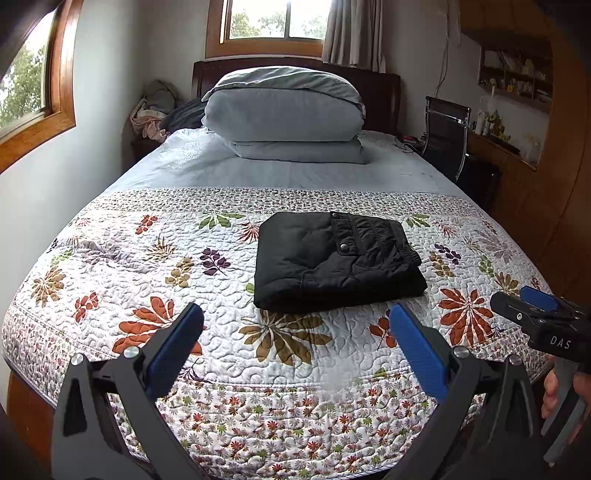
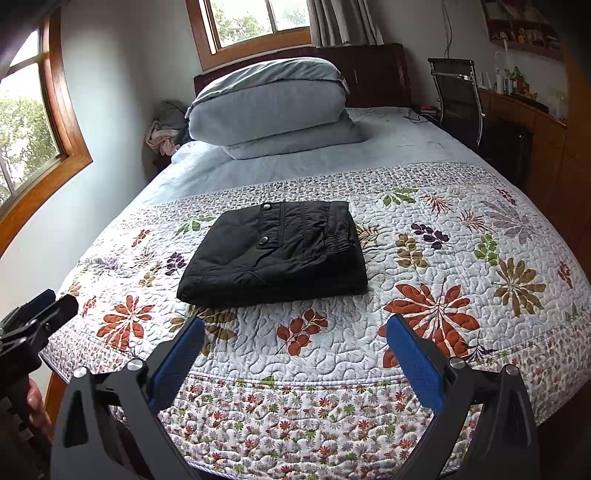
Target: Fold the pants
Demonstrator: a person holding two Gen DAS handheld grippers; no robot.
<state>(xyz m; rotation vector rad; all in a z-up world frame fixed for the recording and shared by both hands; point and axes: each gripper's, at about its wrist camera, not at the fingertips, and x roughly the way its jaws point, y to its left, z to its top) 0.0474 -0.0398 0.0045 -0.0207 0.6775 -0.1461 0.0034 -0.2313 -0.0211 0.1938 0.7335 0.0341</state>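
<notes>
Bed (image 1: 192,173) carries a floral quilt (image 1: 147,266); folded black pants (image 1: 332,258) on it; pillows (image 1: 284,110) behind.

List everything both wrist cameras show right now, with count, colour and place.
folded black pants: one, black, centre of the quilt.
floral quilted bedspread: one, white with leaf prints, near half of bed.
pale blue folded duvet: one stack, by the headboard.
dark wooden headboard: one, far end.
black office chair: one, right of bed.
wooden-framed windows: two, far and left walls.
left gripper: black, blue pads, open, empty.
right gripper: same, open, empty.
</notes>
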